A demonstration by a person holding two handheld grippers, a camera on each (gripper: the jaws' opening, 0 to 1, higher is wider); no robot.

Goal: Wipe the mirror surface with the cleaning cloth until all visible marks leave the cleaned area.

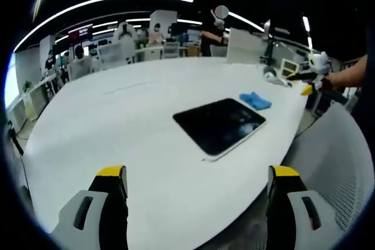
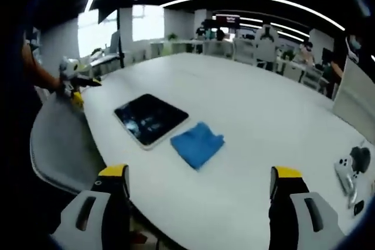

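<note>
Both tools are hovering spread and empty — left tool [image 1: 196, 188], right tool [image 2: 199, 188]. Beyond them, the mirror [image 2: 150, 118] is lying flat near the white bench [image 2: 252, 103] edge, the cloth [image 2: 197, 143] sitting just beside it.

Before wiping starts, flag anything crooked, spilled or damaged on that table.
Nothing spilled or broken. The mirror lies flat, angled to the white table's edge, with pale smudges on its dark glass. The blue cloth sits rumpled just beside it. Both grippers hang open, off the table.
</note>
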